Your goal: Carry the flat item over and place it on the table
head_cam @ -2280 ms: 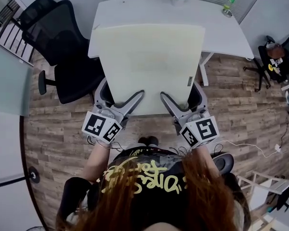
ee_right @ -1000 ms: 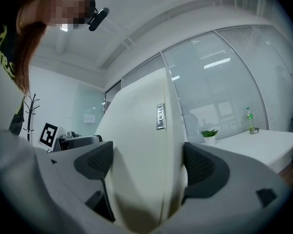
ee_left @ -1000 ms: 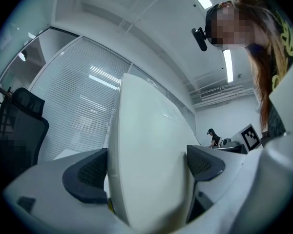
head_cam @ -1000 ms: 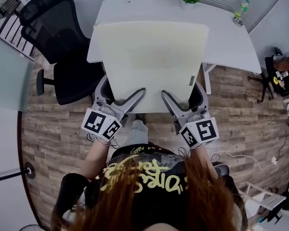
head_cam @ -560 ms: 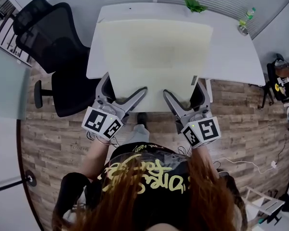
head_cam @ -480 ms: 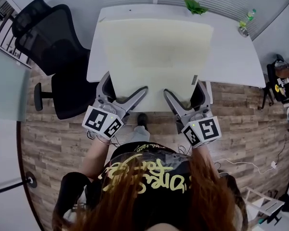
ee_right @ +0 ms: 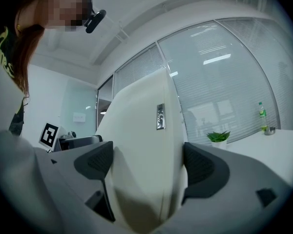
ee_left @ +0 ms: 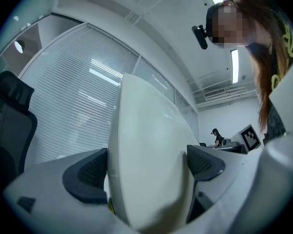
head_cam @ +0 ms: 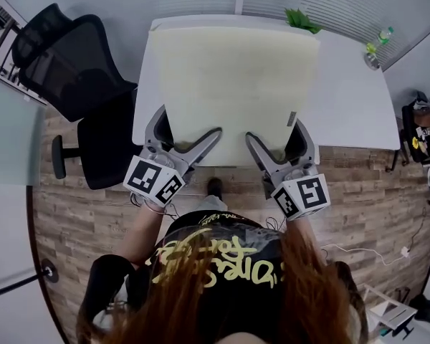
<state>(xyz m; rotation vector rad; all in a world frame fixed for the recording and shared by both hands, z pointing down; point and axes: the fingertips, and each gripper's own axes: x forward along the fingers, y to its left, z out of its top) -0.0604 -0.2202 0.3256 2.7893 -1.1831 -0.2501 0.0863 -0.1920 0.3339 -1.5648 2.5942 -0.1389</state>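
While the cream flat pad [head_cam: 236, 77] spreads broad-face-up over the white counter [head_cam: 351, 99], its length running toward the counter's far edge, both arms reach forward side by side. The left tool [head_cam: 188, 126] and right tool [head_cam: 276, 131] each clamp the pad's edge at the counter's front.

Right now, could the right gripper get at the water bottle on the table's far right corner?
Probably not: the right gripper is shut on the cream cushion, and the water bottle stands well beyond it to the right.
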